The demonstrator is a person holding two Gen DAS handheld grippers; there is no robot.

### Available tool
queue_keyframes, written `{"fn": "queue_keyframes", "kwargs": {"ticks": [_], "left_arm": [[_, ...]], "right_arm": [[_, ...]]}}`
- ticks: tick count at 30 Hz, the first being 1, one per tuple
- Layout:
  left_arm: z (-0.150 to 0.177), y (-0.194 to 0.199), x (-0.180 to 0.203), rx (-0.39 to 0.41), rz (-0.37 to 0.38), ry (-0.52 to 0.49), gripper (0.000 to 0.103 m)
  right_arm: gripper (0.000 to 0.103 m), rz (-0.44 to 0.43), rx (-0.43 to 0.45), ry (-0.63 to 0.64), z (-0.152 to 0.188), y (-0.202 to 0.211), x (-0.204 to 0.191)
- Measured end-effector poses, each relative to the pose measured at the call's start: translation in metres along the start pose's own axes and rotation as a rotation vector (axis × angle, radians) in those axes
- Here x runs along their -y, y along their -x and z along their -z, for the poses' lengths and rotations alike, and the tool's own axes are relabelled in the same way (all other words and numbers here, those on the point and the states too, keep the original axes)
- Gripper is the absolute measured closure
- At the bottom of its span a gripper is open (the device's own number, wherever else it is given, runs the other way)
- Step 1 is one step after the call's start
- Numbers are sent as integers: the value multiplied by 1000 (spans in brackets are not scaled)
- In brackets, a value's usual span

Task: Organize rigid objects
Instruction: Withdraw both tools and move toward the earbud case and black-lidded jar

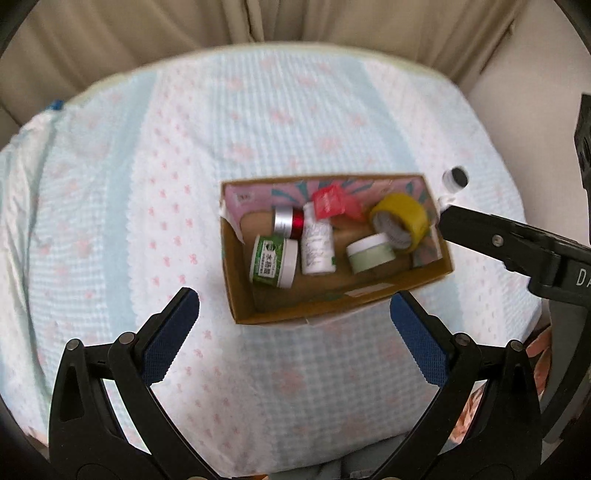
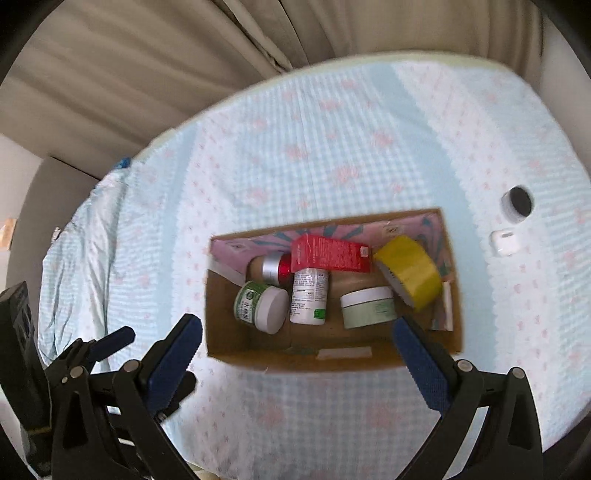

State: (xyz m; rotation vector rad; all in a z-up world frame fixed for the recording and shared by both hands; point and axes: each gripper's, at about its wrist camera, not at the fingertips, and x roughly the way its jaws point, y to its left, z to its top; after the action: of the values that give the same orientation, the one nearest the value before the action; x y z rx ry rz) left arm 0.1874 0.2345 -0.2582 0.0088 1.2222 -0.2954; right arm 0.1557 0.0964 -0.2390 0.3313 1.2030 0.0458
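Note:
An open cardboard box (image 1: 332, 302) (image 2: 332, 360) sits on the bed. Inside lie a green-labelled jar (image 1: 273, 261) (image 2: 260, 306), a white bottle (image 1: 317, 247) (image 2: 309, 295), a silver-and-red jar (image 1: 290, 221) (image 2: 275, 267), a red carton (image 1: 332, 201) (image 2: 330, 253), a pale green jar (image 1: 370, 253) (image 2: 367, 306) and a yellow tape roll (image 1: 400, 219) (image 2: 412, 271). Outside, to the box's right, lie a small black-capped white jar (image 1: 456, 179) (image 2: 517, 204) and a small white case (image 2: 505, 242). My left gripper (image 1: 295, 317) is open, short of the box. My right gripper (image 2: 297, 338) is open over the box's near wall.
The bed is covered by a light blue and white sheet with pink bows (image 1: 184, 166) (image 2: 332, 147). Beige curtains (image 1: 258, 22) (image 2: 147, 55) hang behind it. The sheet is rumpled at the left edge (image 1: 29, 147).

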Motion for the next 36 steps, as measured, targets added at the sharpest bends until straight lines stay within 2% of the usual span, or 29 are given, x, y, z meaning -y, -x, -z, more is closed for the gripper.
{"fn": "queue_keyframes", "kwargs": {"ticks": [2,4,6,12,18,21,24,29,36], "left_arm": [[1,21,4,48,2,5,0],[3,43,8,96,35,21,0],[4,56,14,127,56,27,0],[5,86,48,191,83,41,0],[2,84,111,201,47,31,0],[3,75,148,198,18,51,0],[6,62,183,193,1,115,0],[10,36,252,229,-13,235,0],[-3,-25,320,160,-58,284,0]], "right_arm": [[0,23,35,4,4,24,2],[0,38,58,-13,10,47,9],[0,34,85,-32,17,66,19],[0,116,151,-46,34,123,58],[0,199,222,-33,41,173,124],[0,262,223,34,38,183,154],[0,307,226,162,27,183,186],[0,215,231,310,-4,175,240],[0,103,194,445,-57,141,288]]}}
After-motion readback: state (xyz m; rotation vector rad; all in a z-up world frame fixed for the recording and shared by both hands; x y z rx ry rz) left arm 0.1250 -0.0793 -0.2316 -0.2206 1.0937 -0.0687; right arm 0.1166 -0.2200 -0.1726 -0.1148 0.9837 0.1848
